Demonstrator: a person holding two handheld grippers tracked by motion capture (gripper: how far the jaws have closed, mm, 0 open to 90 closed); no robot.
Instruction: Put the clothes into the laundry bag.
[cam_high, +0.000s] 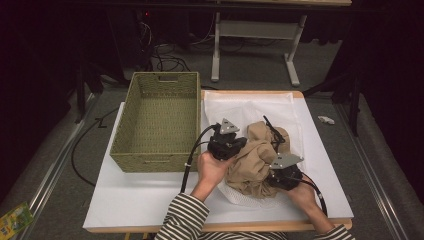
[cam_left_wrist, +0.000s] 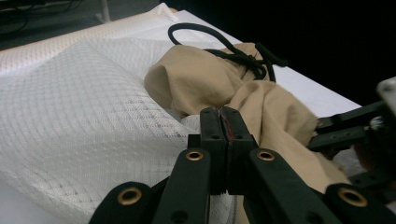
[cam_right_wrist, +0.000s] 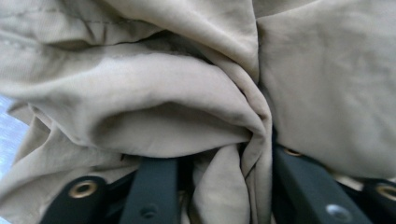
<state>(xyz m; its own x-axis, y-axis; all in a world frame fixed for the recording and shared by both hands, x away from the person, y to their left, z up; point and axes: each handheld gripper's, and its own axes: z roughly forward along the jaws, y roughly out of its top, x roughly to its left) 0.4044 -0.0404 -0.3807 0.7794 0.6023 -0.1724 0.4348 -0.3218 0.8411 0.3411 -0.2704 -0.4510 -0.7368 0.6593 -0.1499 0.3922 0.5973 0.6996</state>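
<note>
On table, left: we saw woven basket (cam_high: 157, 122), empty.
Left gripper (cam_left_wrist: 222, 122): jaws pressed together, nothing visibly held.
Tan garment (cam_high: 255, 157): bunched on white mesh (cam_high: 235, 107).
Right gripper (cam_high: 283, 176): buried in folds; grip unclear.
Advice: we judged regrip before lifting.

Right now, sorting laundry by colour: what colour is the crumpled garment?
Tan garment, with a black drawstring; left gripper view shows it best.

beige cloth (cam_right_wrist: 187, 93) buries the right tool's (cam_right_wrist: 224, 154) tips, so its grip cannot be judged.
</note>
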